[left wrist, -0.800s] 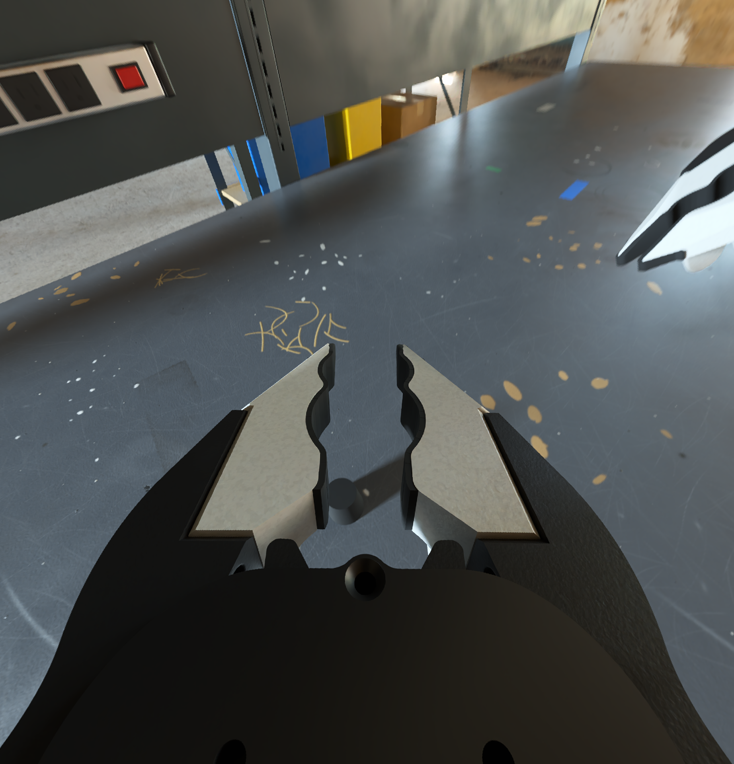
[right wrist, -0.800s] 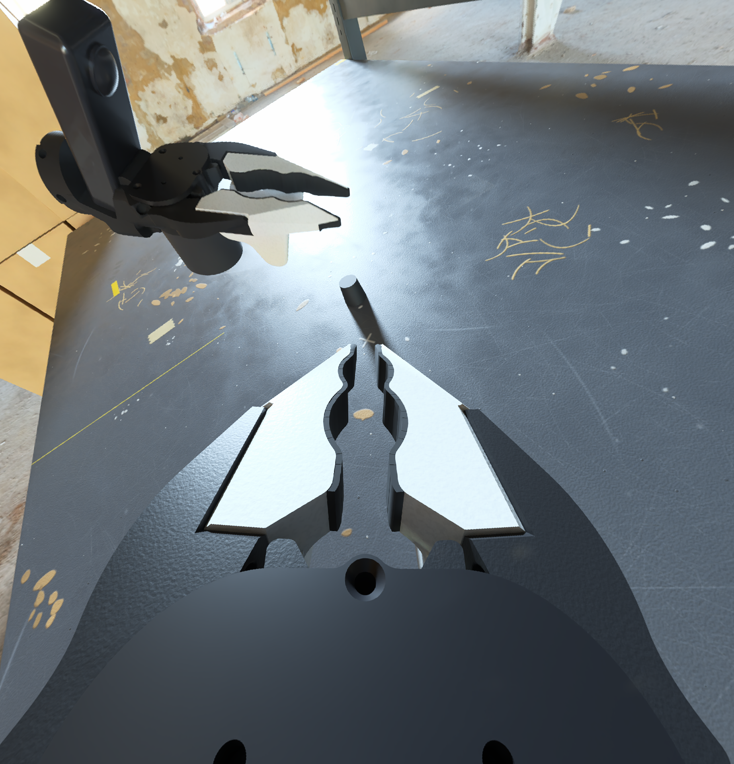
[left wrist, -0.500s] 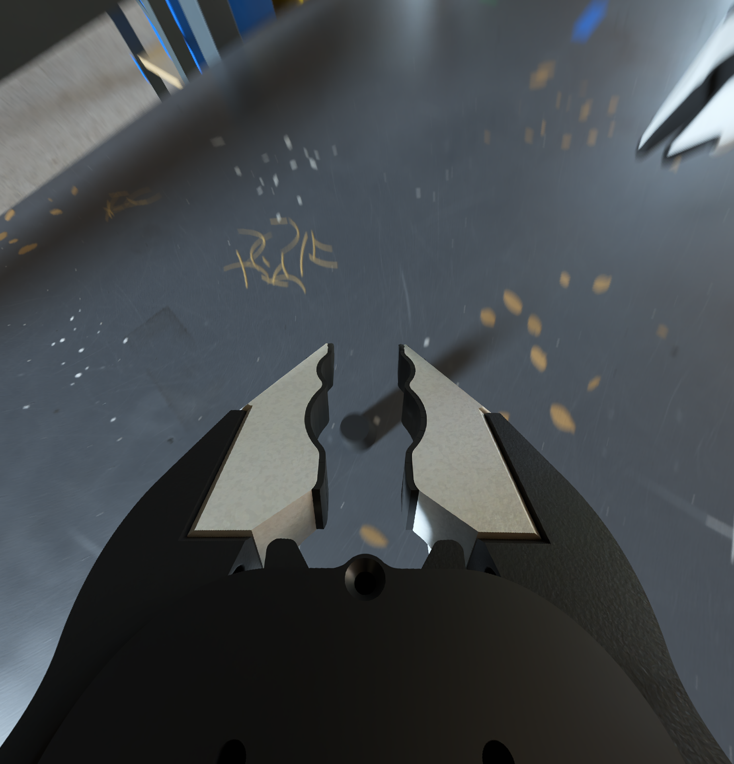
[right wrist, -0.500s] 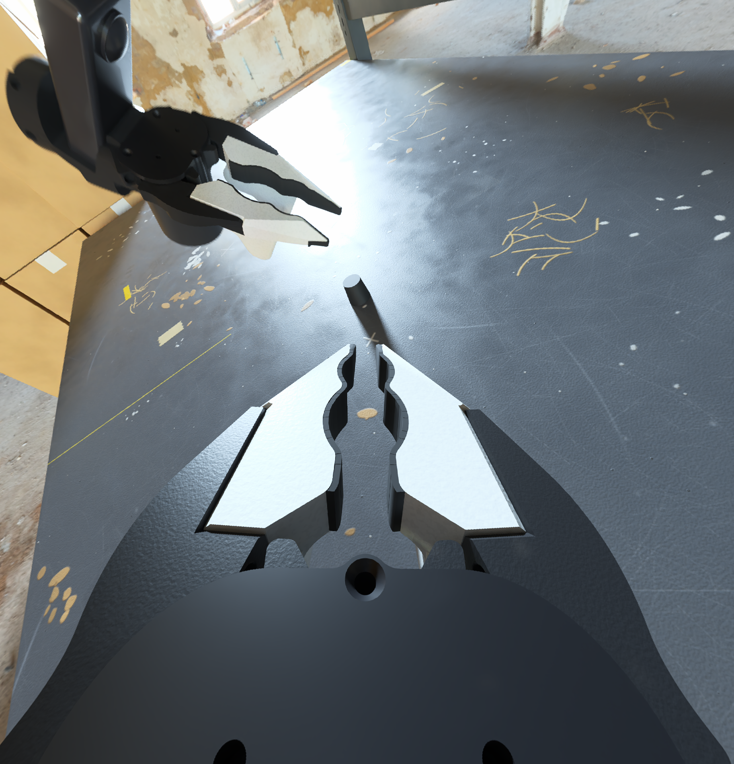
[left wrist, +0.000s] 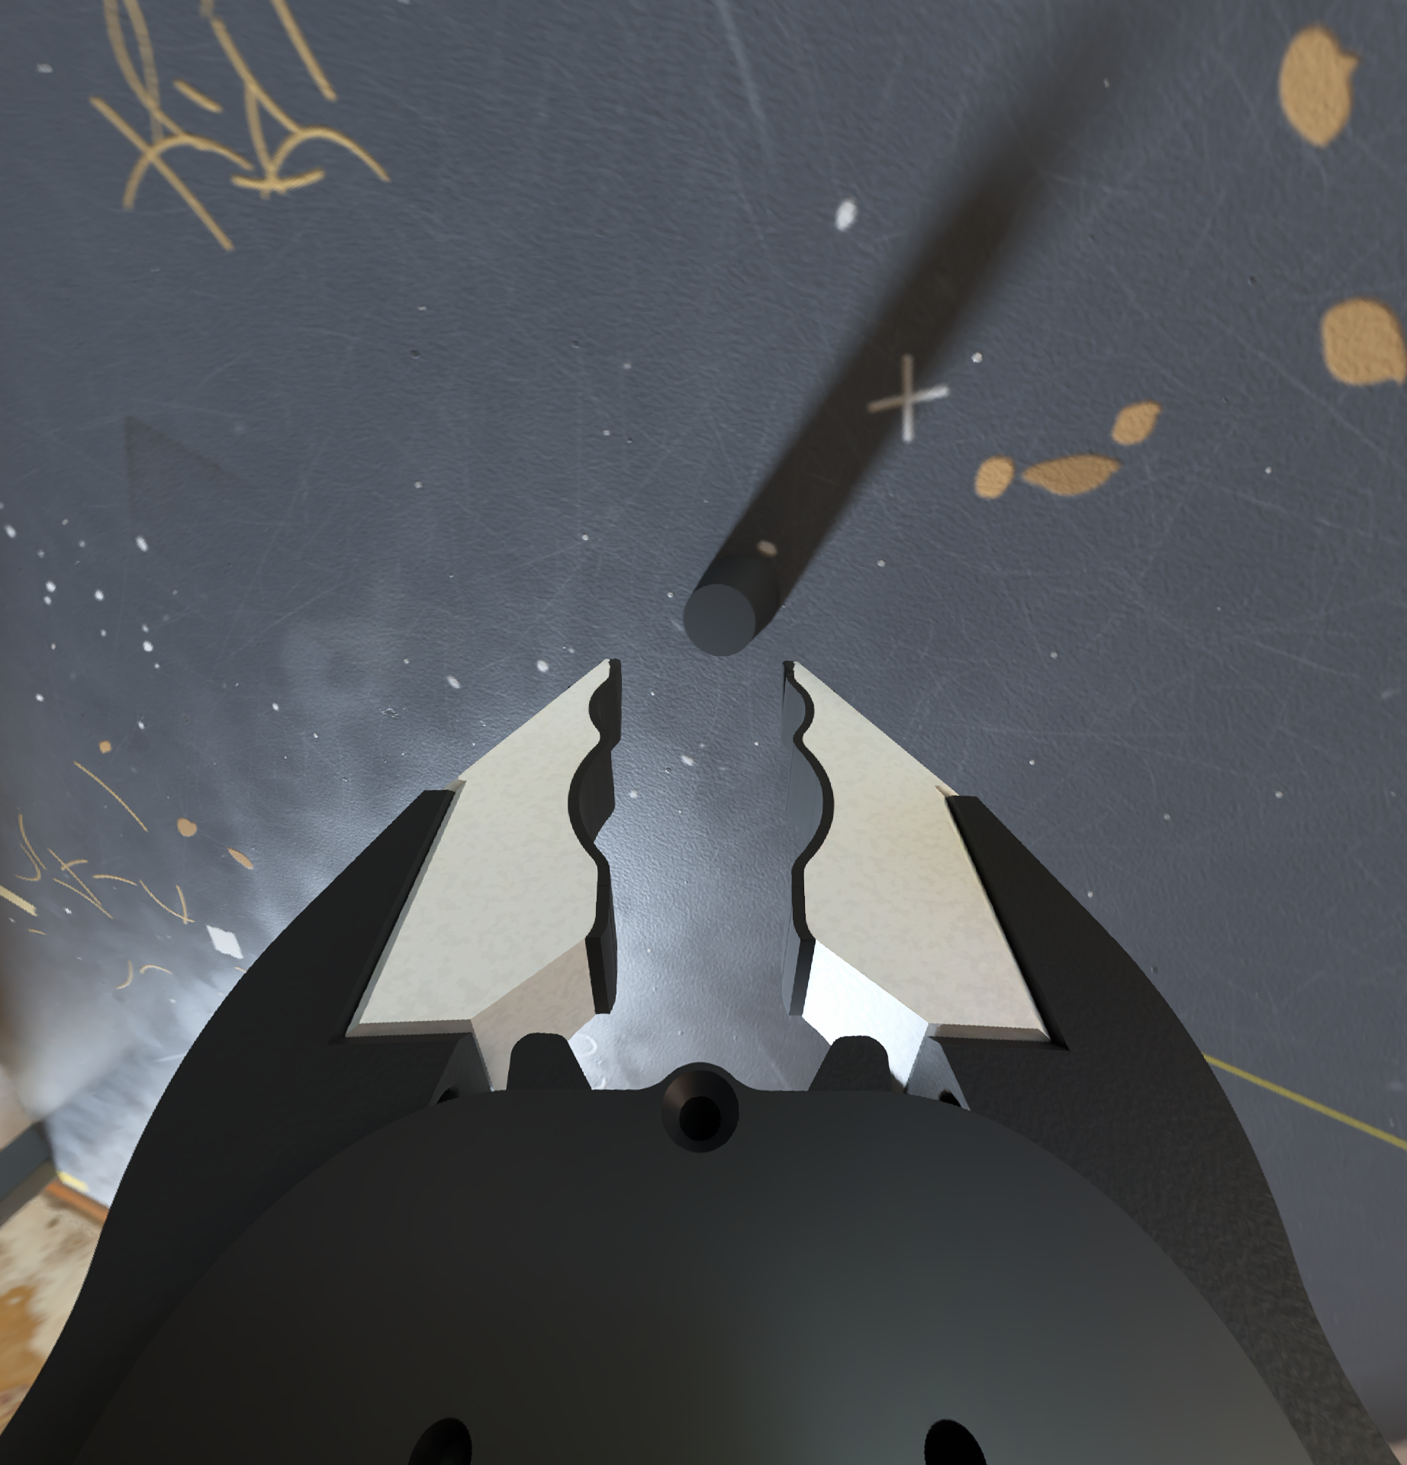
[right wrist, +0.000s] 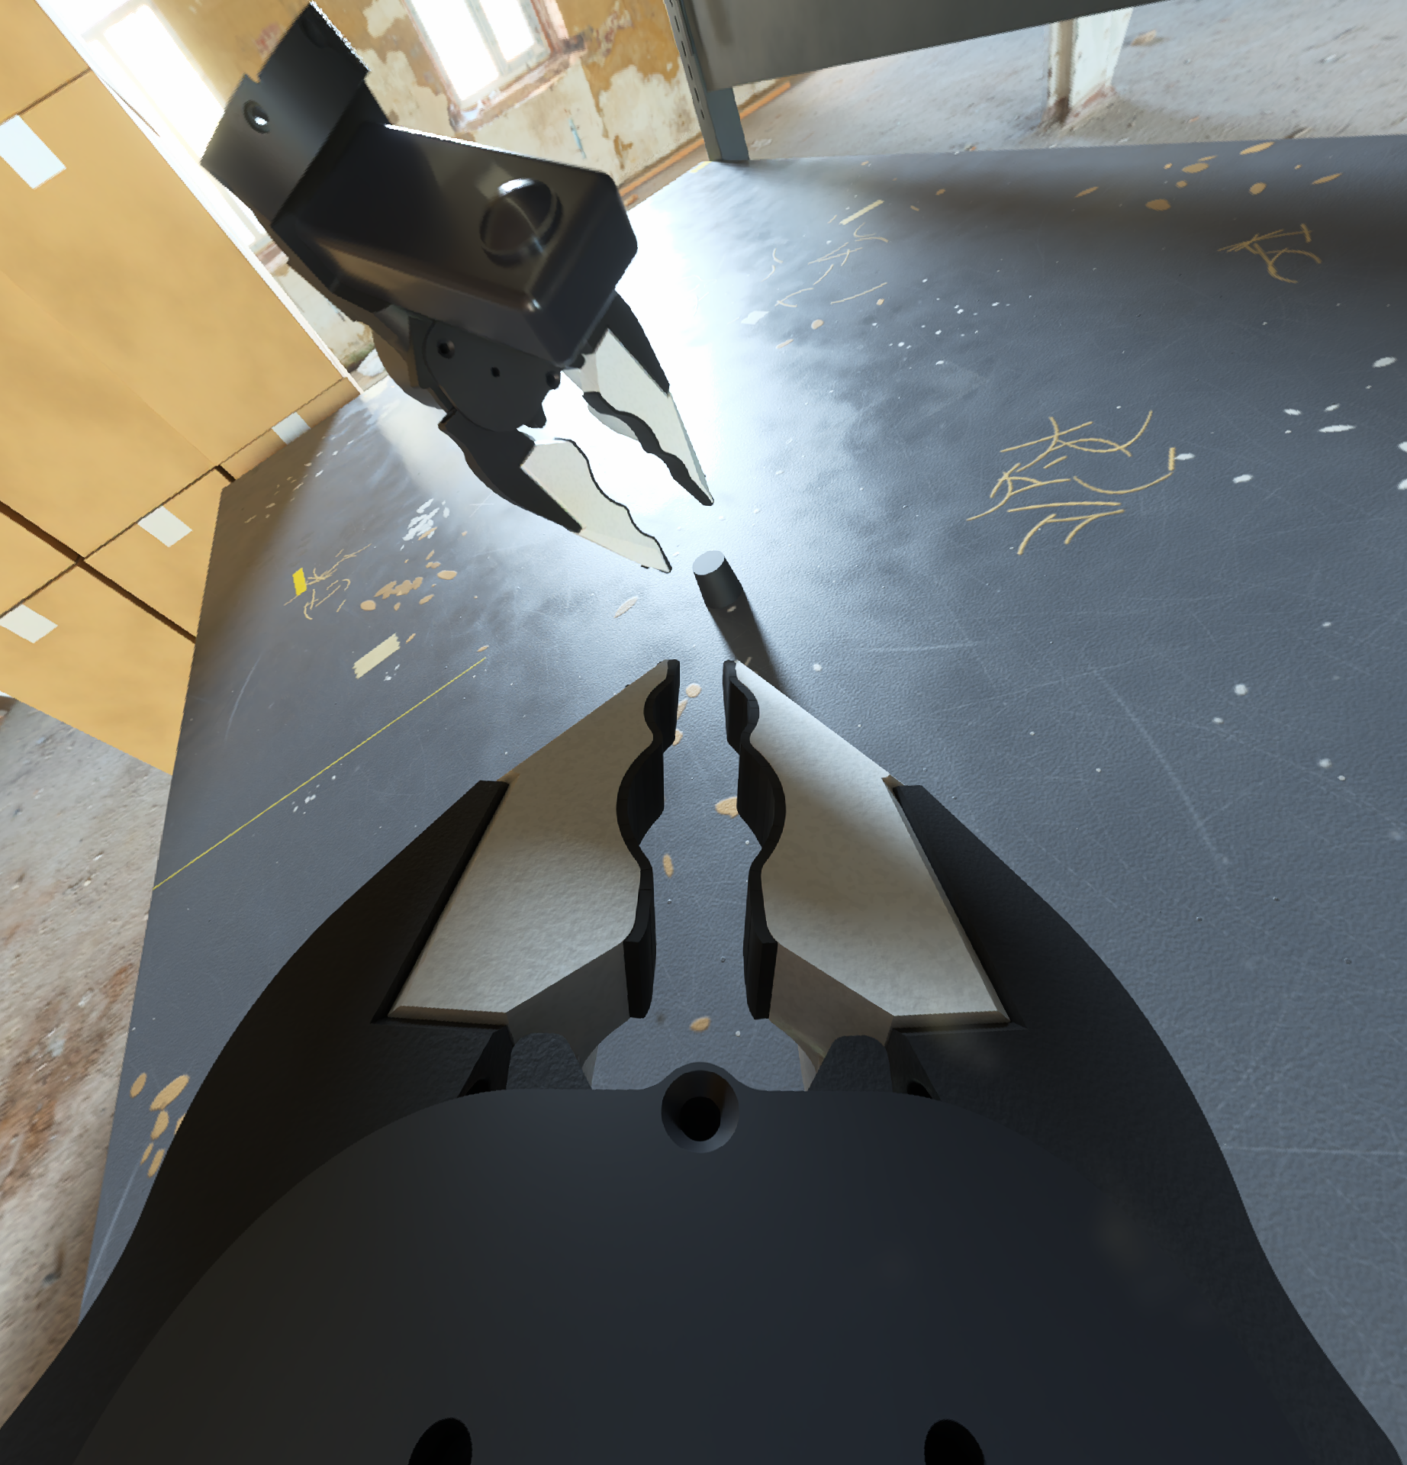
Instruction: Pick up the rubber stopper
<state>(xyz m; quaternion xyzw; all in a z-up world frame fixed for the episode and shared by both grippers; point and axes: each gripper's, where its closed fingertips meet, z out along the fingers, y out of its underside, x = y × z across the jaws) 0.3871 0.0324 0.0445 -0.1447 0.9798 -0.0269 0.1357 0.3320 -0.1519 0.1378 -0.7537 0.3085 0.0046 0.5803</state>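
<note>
The rubber stopper point(left wrist: 724, 614) is a small dark grey cylinder standing upright on the dark table point(left wrist: 288, 396). It casts a long shadow. My left gripper point(left wrist: 702, 670) is open and empty. It points steeply down, with the stopper just beyond its fingertips and apart from them. In the right wrist view the left gripper point(right wrist: 684, 533) hangs tilted just left of and above the stopper point(right wrist: 712, 575). My right gripper point(right wrist: 700, 670) is empty, its jaws a narrow gap apart. It sits low over the table, a short way in front of the stopper.
Cardboard boxes point(right wrist: 90, 357) stand beyond the table's left edge point(right wrist: 185, 713). A grey shelf post point(right wrist: 716, 119) rises behind the far edge. Tan scribbles point(right wrist: 1081, 476) and paint spots mark the flat table top point(right wrist: 1081, 793).
My left gripper has tipped downward and swung in over the stopper, which now shows just past its fingertips instead of between its finger bases. The right gripper has barely moved.
</note>
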